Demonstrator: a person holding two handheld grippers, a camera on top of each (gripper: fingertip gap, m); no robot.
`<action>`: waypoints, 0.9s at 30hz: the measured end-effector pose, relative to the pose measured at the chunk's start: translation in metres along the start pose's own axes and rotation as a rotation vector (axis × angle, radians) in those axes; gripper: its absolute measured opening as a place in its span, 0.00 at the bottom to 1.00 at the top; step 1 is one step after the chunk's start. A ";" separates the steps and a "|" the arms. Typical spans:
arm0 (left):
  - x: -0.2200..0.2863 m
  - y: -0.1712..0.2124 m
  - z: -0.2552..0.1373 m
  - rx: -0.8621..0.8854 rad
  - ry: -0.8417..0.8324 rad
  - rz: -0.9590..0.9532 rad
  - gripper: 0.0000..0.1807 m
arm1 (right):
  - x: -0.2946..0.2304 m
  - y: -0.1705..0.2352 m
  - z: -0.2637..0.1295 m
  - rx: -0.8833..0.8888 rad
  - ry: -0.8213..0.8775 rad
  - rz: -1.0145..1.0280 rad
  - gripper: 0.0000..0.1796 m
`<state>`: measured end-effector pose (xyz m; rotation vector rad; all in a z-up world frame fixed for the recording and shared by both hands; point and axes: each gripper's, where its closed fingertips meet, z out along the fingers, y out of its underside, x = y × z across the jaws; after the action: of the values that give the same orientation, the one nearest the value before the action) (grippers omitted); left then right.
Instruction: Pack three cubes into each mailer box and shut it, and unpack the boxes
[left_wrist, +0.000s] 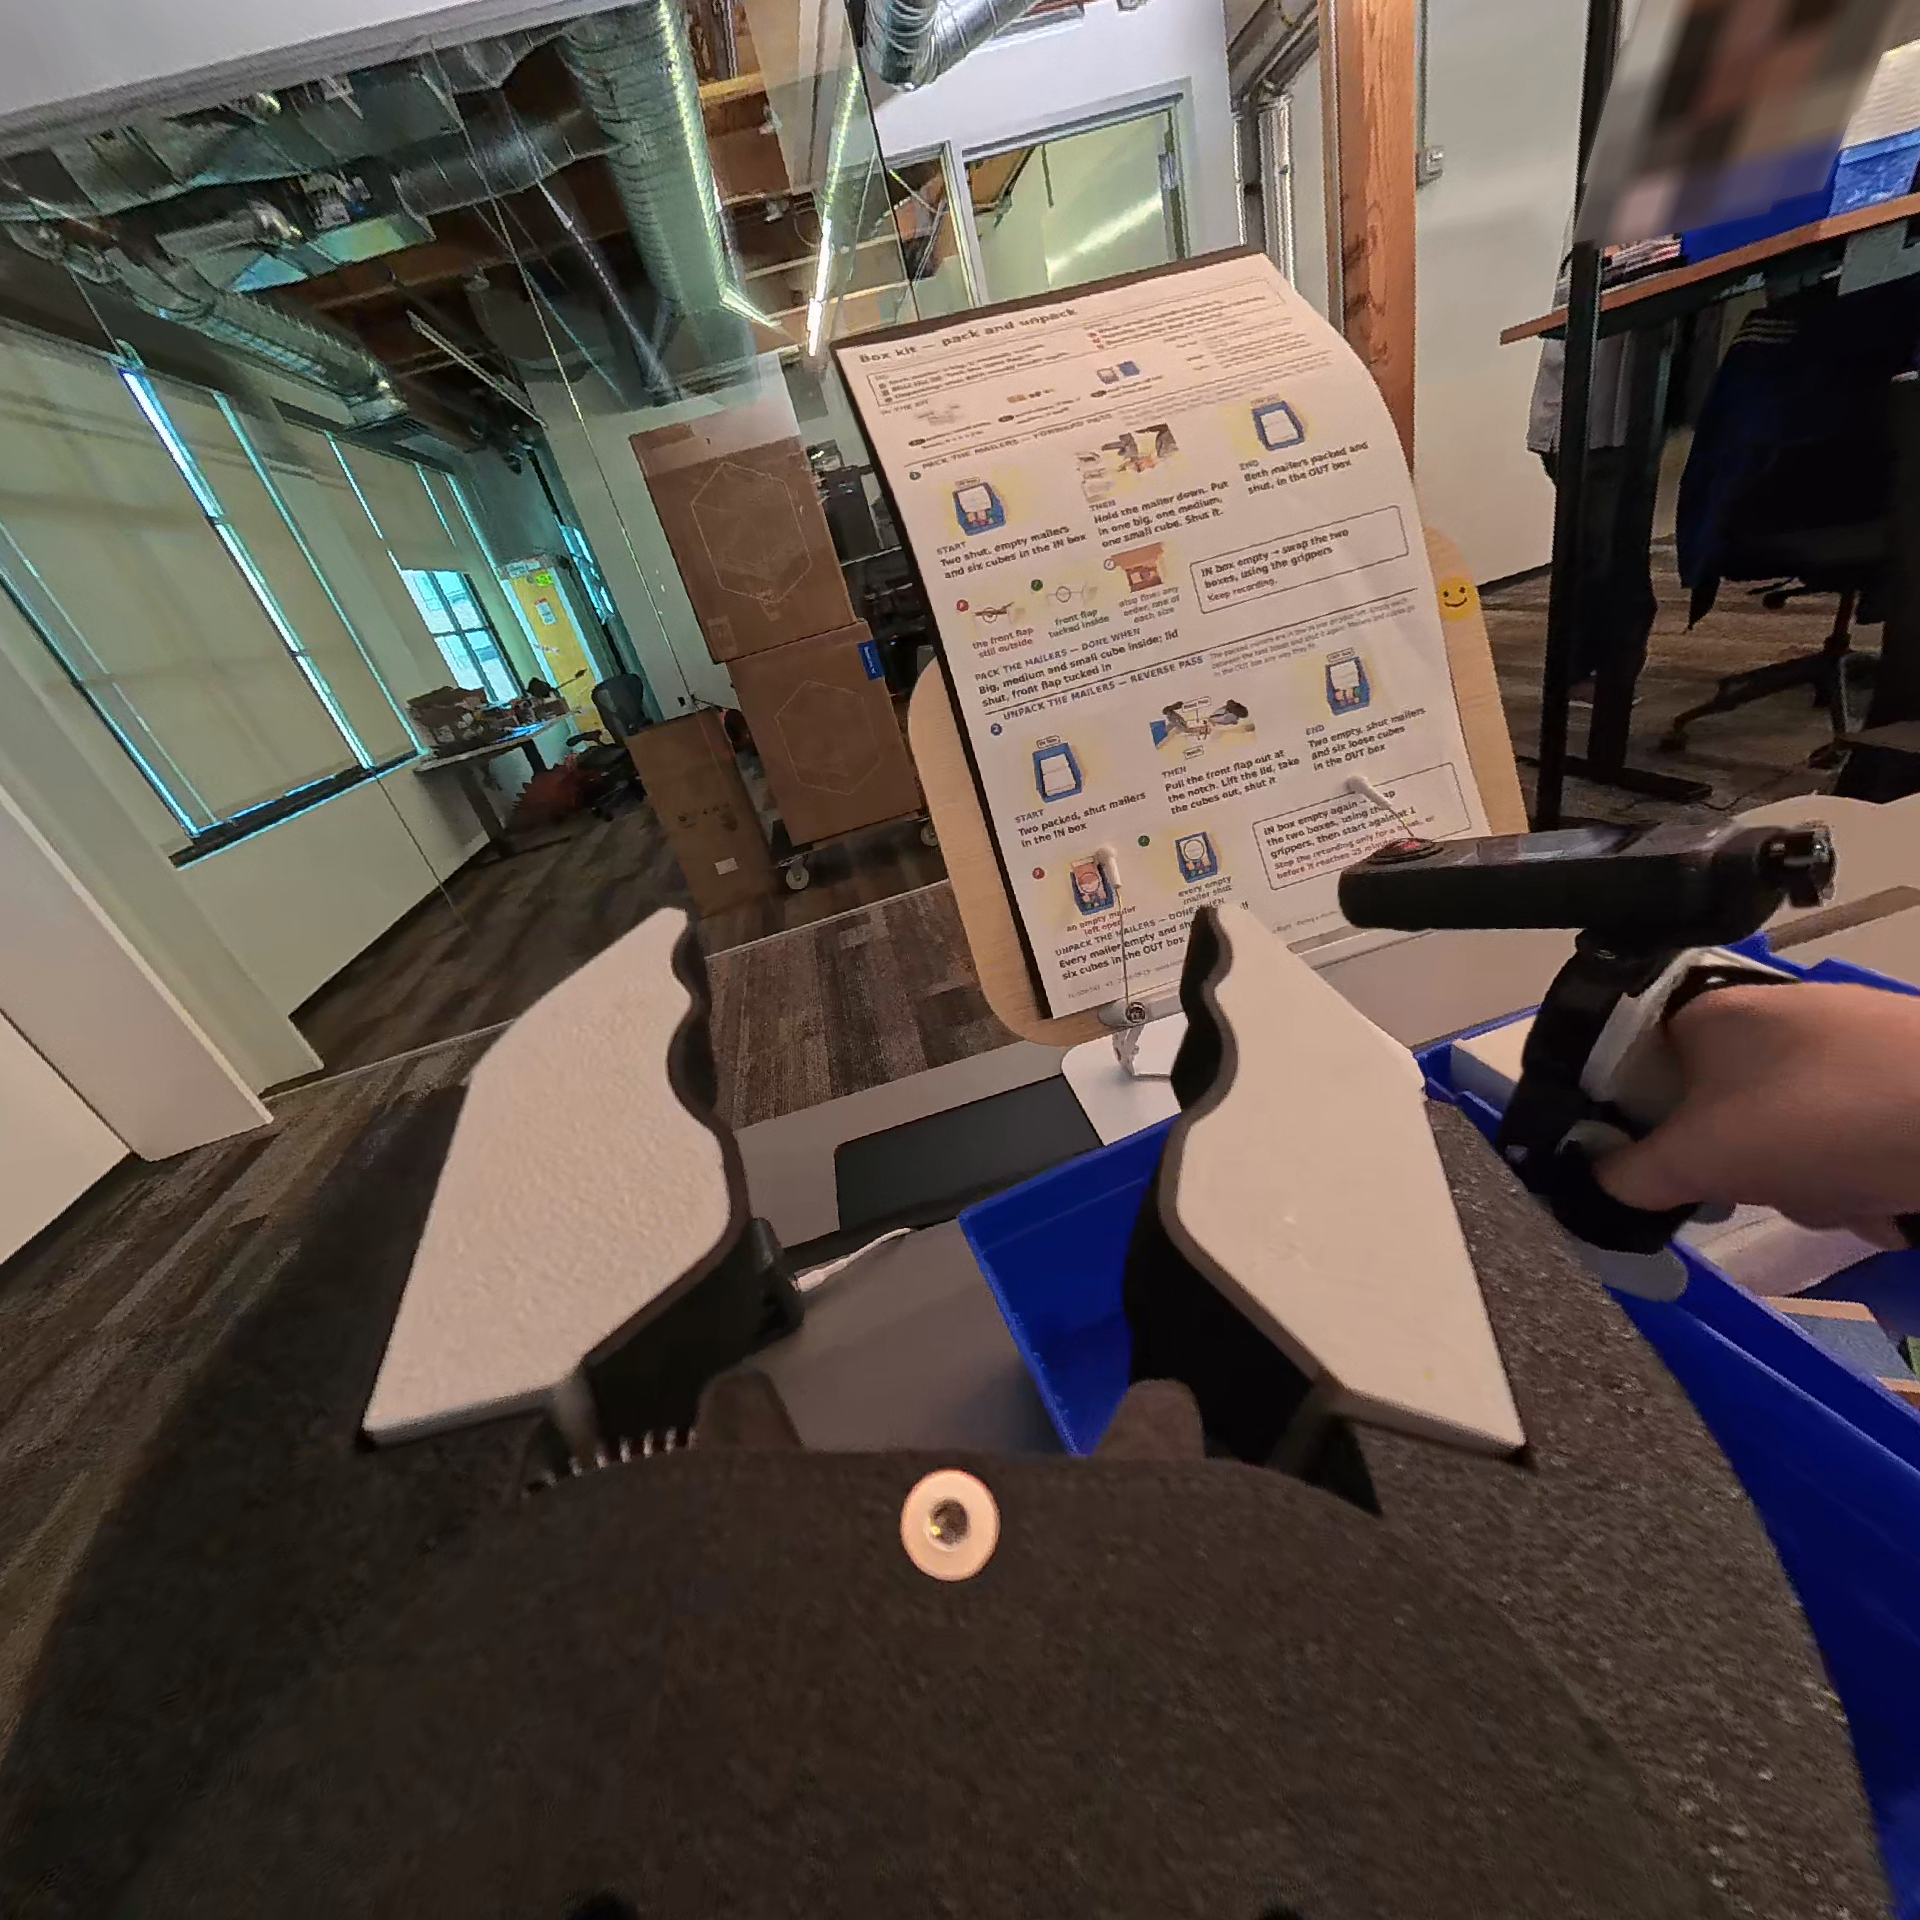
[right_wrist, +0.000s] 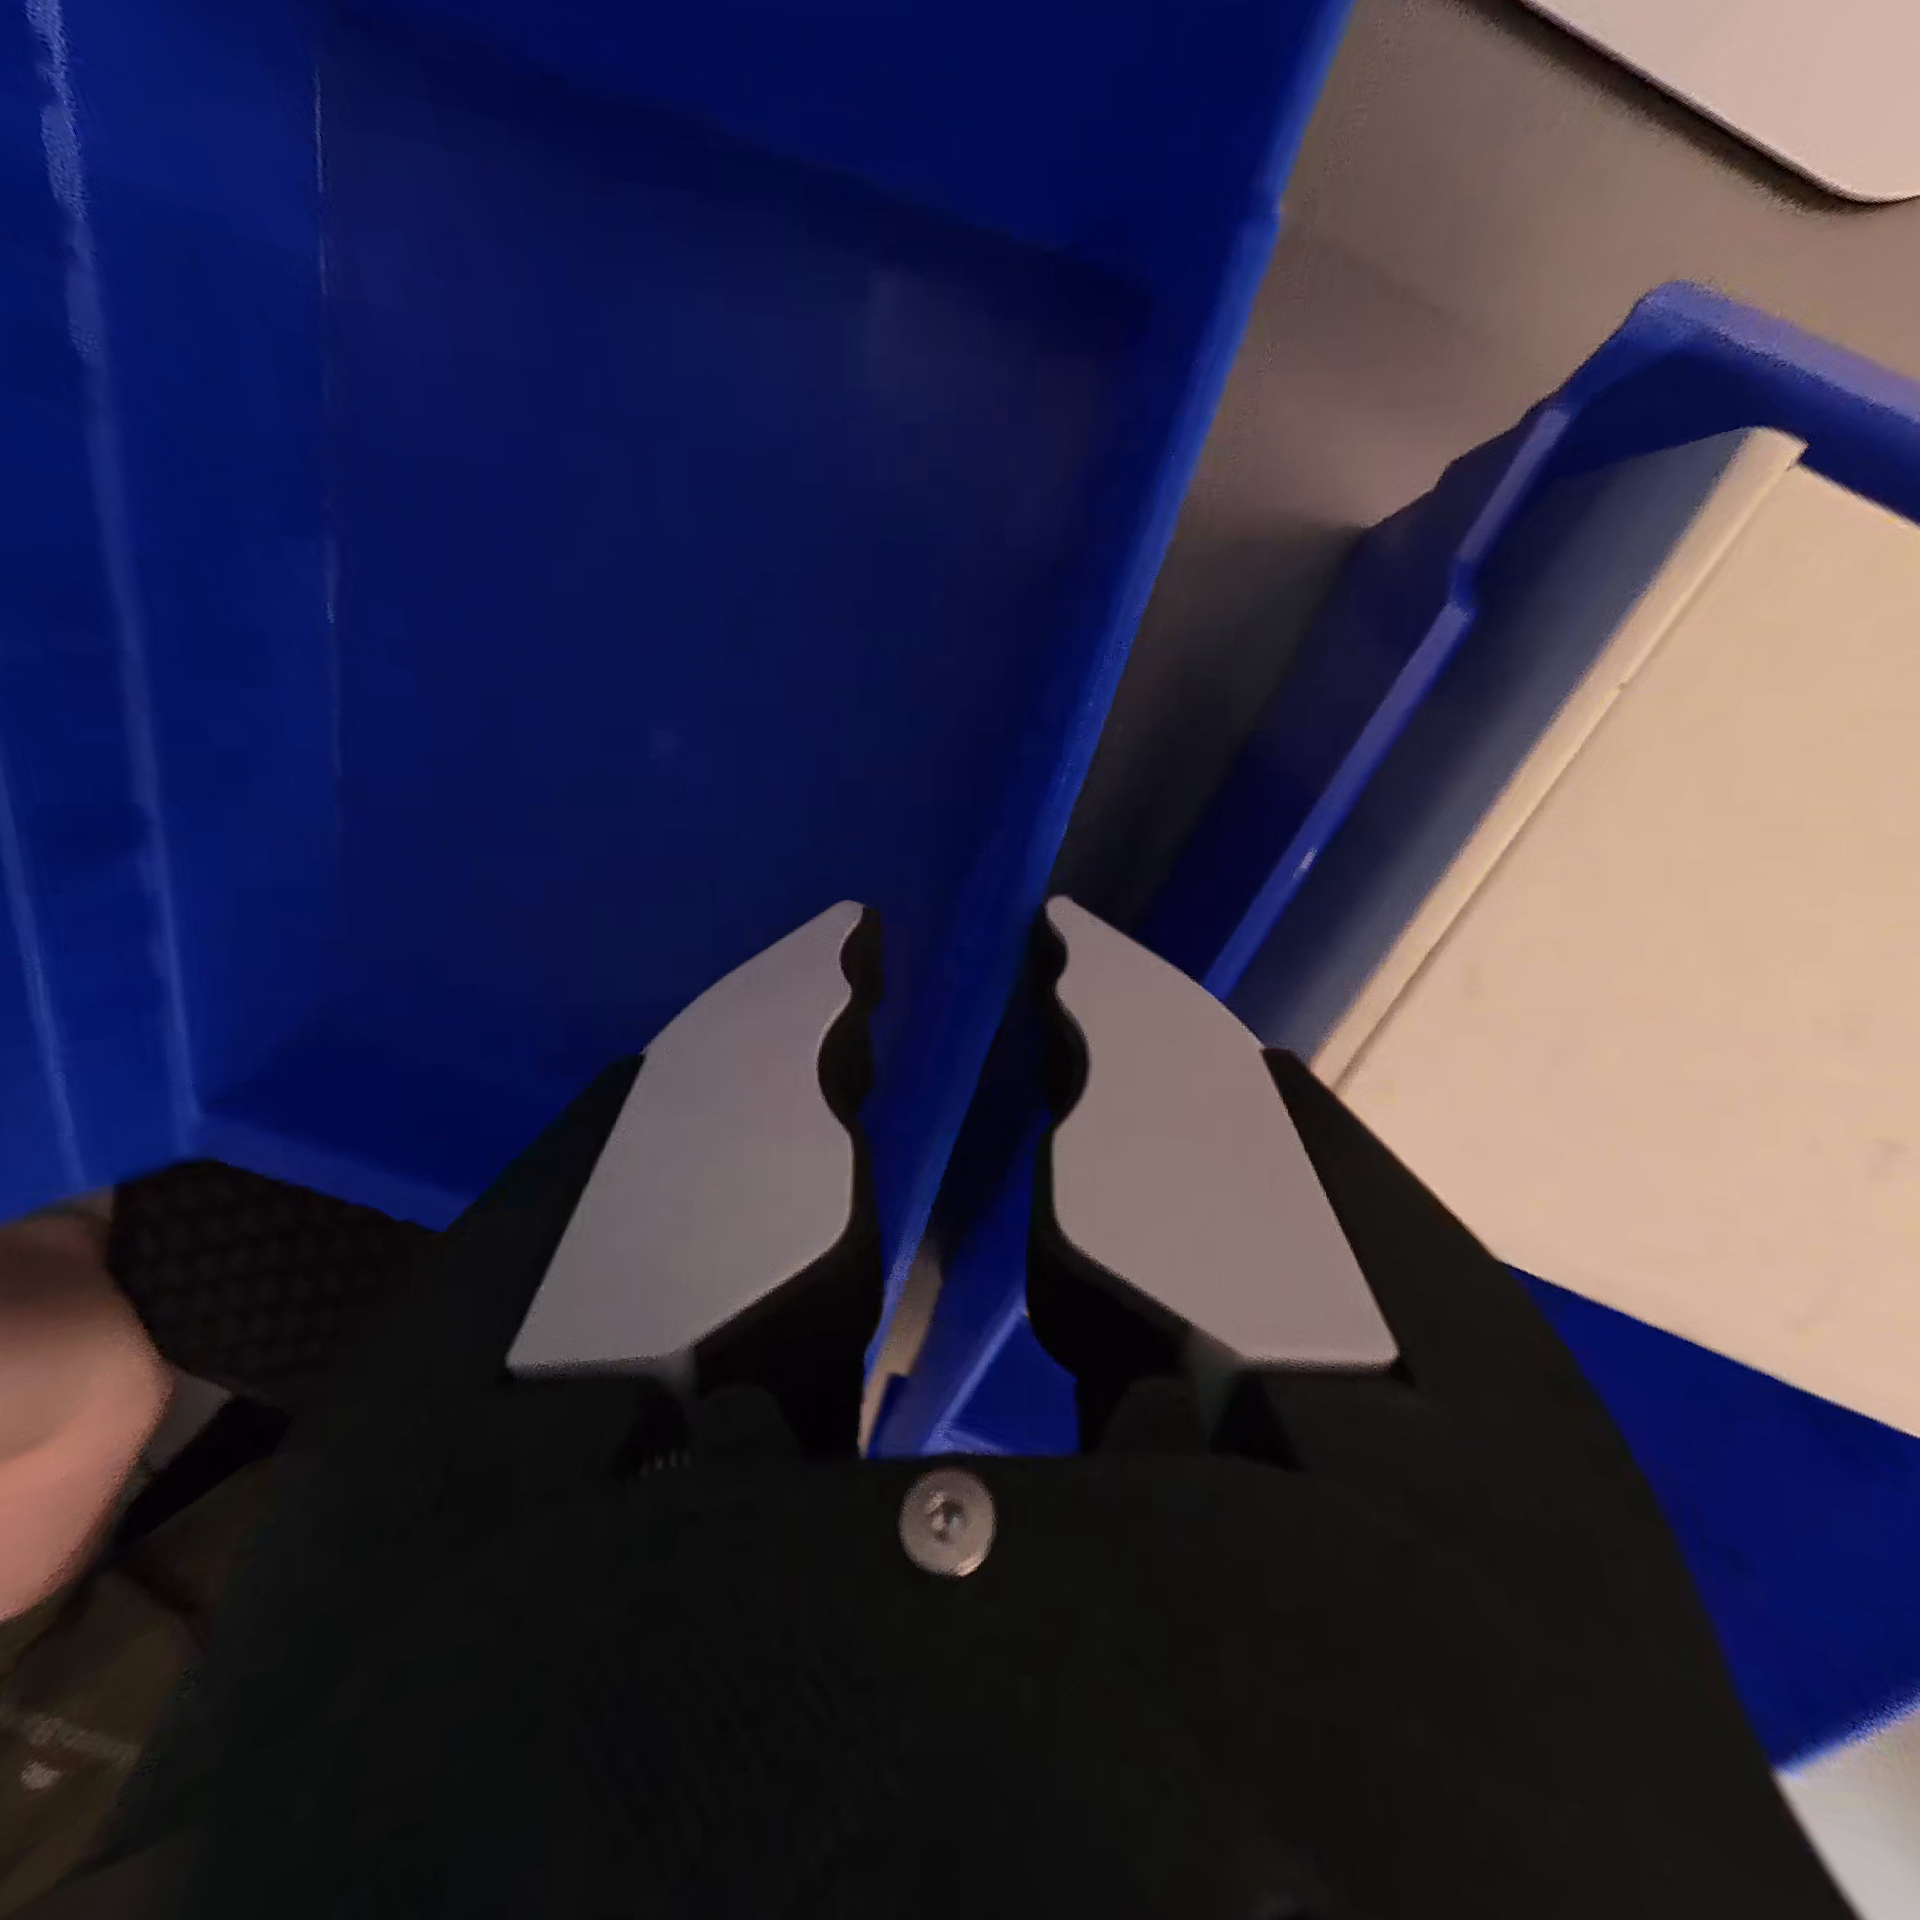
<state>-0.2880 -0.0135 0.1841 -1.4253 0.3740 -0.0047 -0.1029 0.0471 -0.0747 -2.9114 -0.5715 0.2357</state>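
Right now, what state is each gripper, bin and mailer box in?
Left gripper: open, one finger inside the bin wall.
Right gripper: closed on the bin wall.
Empty blue plastic bin: nothing inside.
Second blue bin: holds the mailer.
White cardboard mailer box: lid shut.

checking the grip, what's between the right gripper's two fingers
In the right wrist view, the right gripper straddles the side wall of the empty blue bin; a second bin with a white mailer box sits beside.
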 end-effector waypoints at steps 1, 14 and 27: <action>-0.001 0.000 -0.001 0.001 0.002 -0.005 0.48 | -0.002 -0.003 0.003 0.019 -0.009 0.025 0.18; 0.000 -0.010 -0.015 0.029 0.034 -0.009 0.47 | -0.007 -0.017 0.036 -0.025 0.103 -0.032 0.15; 0.005 -0.005 -0.017 -0.015 0.064 -0.006 0.44 | -0.021 -0.020 0.038 -0.069 -0.067 0.089 0.05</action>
<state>-0.2867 -0.0317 0.1860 -1.4435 0.4236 -0.0530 -0.1366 0.0624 -0.1056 -3.0100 -0.4694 0.3327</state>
